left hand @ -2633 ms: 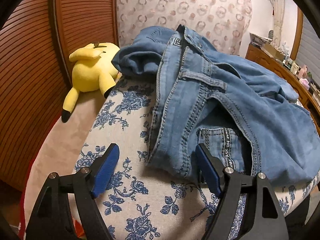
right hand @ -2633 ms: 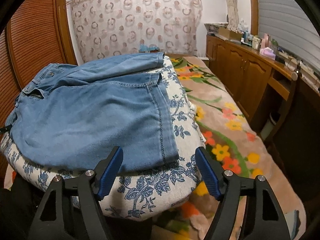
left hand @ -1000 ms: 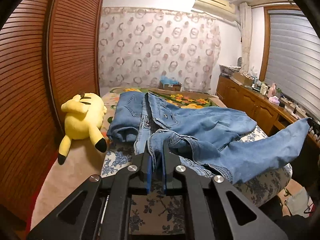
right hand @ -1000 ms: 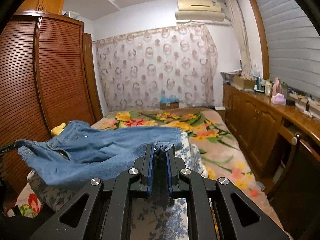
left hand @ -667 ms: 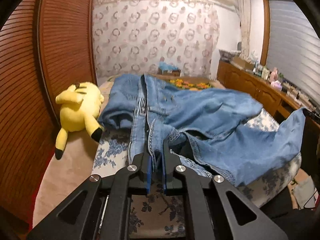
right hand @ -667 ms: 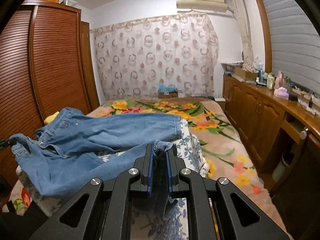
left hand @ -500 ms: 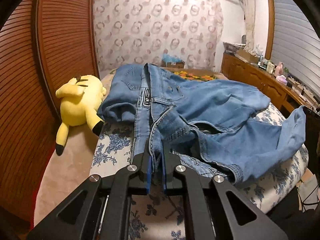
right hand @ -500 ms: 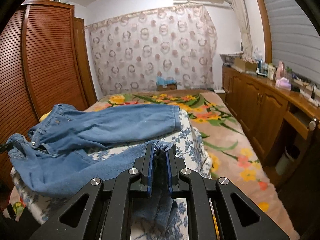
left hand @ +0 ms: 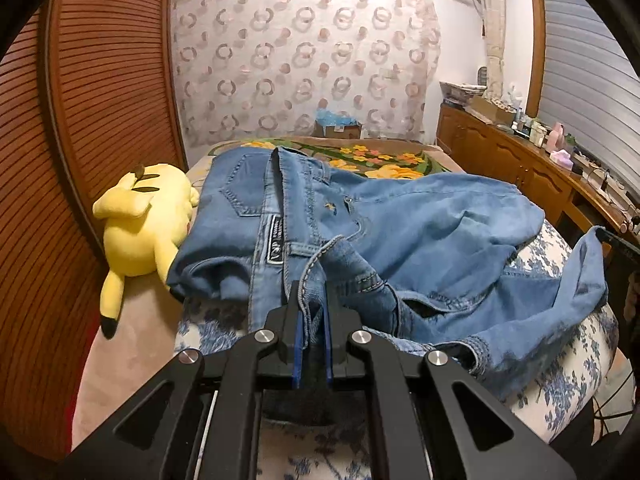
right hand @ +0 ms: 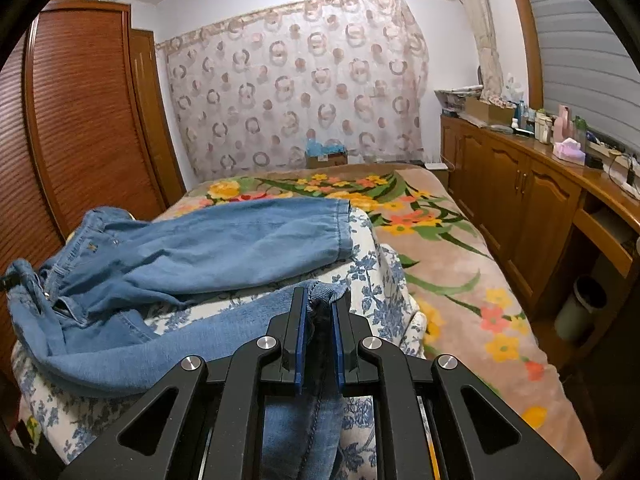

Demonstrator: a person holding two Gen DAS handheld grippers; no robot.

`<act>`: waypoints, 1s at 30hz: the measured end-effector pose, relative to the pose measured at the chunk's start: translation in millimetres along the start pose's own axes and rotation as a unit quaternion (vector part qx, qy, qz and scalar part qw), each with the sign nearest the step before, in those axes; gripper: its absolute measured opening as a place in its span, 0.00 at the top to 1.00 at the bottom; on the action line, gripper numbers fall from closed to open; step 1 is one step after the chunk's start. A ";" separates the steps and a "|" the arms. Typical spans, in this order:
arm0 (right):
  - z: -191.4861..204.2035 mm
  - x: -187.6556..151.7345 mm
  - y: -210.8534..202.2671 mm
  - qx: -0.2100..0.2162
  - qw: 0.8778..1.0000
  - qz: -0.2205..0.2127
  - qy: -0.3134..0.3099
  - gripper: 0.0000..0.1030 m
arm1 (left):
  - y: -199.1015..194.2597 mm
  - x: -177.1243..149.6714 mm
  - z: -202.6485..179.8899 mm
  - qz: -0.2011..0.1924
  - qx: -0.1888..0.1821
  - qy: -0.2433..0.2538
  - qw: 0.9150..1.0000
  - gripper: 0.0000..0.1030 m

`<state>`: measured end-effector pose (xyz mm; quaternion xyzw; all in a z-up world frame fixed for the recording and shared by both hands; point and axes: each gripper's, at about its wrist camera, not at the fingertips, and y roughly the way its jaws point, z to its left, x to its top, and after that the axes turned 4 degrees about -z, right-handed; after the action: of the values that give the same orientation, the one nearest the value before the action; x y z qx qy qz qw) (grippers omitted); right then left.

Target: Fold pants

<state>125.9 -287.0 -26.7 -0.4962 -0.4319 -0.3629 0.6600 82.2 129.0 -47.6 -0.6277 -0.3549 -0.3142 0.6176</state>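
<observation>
**A:** Start nearest the cameras. What do the tools have?

**B:** The left black two-finger gripper with blue pads (left hand: 311,312) is clamped on the waistband of the faded blue denim pants (left hand: 400,232). The right black two-finger gripper with blue pads (right hand: 319,312) is pinched on the hem of the near leg. Both sets of jaws are almost together, with denim between them.

**A:** And where do the pants lie from there?

**B:** On the white cushion with blue flower print (right hand: 372,280), atop the bed with the tan floral blanket (right hand: 440,240). Their long axis runs crosswise, waist by the left tool, cuffs by the right. The near leg hangs slack between the two grips; the far leg (right hand: 240,236) lies flat just beyond it, cuff toward the right.

**A:** So the coming move?

**B:** Likely carrying the near leg away from both tools and onto the far leg. Each hand is nearest its own end. The yellow plush toy (left hand: 148,224) lies just beside the waist, near the brown slatted wardrobe door (left hand: 80,120).
</observation>
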 end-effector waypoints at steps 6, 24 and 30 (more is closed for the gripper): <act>-5.9 14.6 -0.8 0.001 1.000 -0.001 0.008 0.89 | 9.7 18.3 1.0 -0.001 -0.001 -0.008 1.000 0.92; -0.4 116.7 10.5 -0.033 0.994 -0.093 -0.036 0.89 | 64.8 134.8 16.8 -0.060 0.011 0.005 0.998 0.92; 11.3 119.7 56.2 -0.046 0.995 -0.075 -0.052 0.89 | 116.9 156.9 20.3 -0.045 0.018 0.009 0.999 0.92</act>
<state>218.0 -268.4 67.0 -0.5108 -0.4840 -0.4045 0.5841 265.2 160.0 17.7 -0.5971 -0.3829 -0.3410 0.6169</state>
